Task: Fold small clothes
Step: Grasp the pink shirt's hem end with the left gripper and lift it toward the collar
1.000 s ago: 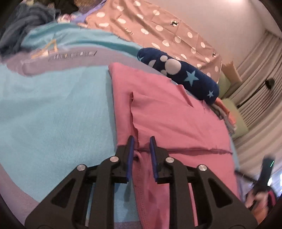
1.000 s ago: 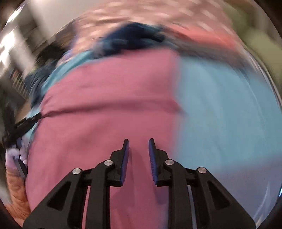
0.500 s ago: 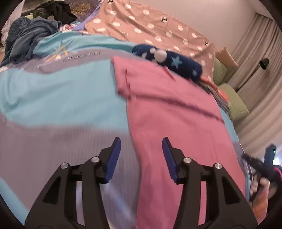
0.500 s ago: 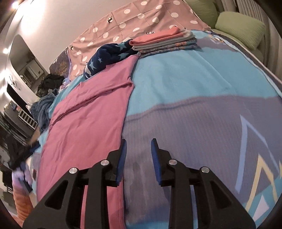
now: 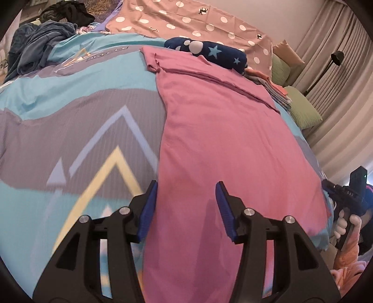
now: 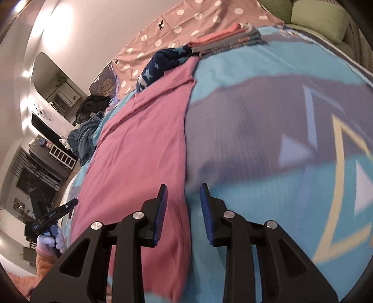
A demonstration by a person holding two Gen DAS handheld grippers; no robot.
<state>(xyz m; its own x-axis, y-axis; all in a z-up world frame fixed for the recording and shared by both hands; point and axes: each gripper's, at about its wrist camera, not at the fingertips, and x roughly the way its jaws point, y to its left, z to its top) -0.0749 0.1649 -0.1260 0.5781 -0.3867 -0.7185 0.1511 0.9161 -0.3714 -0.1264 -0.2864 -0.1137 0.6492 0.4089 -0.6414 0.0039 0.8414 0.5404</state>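
The left gripper [image 5: 185, 205], black with blue-padded fingers, has its jaws spread wide and holds nothing; it hovers over the near end of the pink cotton garment [image 5: 223, 144], its left finger [image 5: 146, 209] lining up with the garment's left edge. The right gripper [image 6: 183, 209] has its jaws parted by a narrower gap, also with nothing between them, and straddles the garment's right edge [image 6: 184, 149], one finger over pink cloth and the other over the bedspread.

The pink garment lies flat and lengthwise down the middle of the turquoise and grey bedspread with yellow and pale triangle outlines [image 5: 77, 130], a folded seam crossing it near its far end. Just beyond that far end lies a rolled navy blue cloth with white dots and pale stars [image 5: 216, 52], touching the pink fabric. Beside it to the right sits a stack of folded clothes topped by a coral piece [image 6: 223, 36]. Farther back a dusty-pink spotted sheet [image 5: 191, 18] covers the bed's head, with green cushions [image 5: 303, 109] to the right and a heap of dark blue clothing [image 5: 39, 44] at far left.
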